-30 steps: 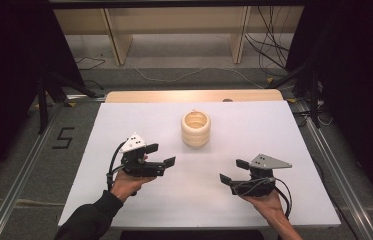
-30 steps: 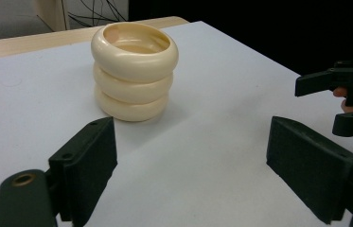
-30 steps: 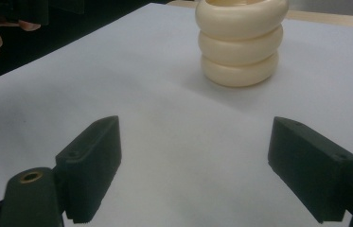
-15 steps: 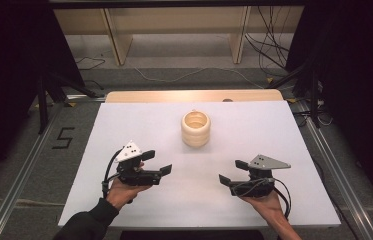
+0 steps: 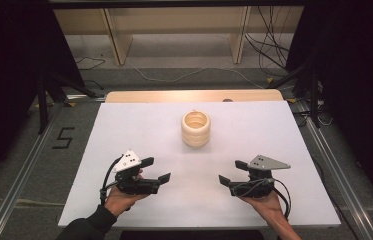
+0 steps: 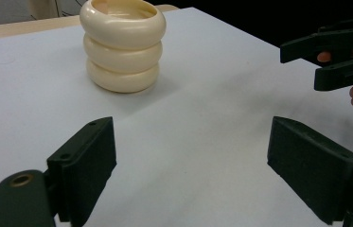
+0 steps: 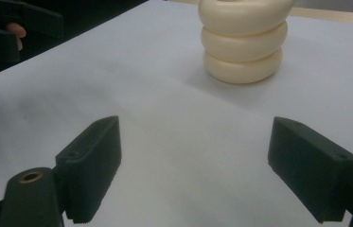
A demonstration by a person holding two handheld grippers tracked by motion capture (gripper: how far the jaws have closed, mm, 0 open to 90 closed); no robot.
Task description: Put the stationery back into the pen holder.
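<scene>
Cream ring stack, three rings, upright mid-bench, toward far edge, untouched; in left gripper view up-left of jaws, in right gripper view up-right. Left hand-held gripper near front-left of bench, jaws spread wide, nothing betw. them, aimed inward toward centre. Right hand-held gripper near front-right, likewise released, jaws wide apart, empty, aimed inward at the left one. Both well apart from stack, resting low near bench surface in each person's hand. Step in hand, prob.: pre-approach, w/ neither hand-held gripper committed to stack yet. Next move prob. calls for: one hand-held gripper swung forward to stack, jaws kept wide enough to straddle top ring, closing on its rim or across its outer sides; other maybe steadying lower rings so stack doesn't slide or topple. Smooth rounded rings likely slippery, so square, centred grip advisable. Can't tell if rings loose or fused.
</scene>
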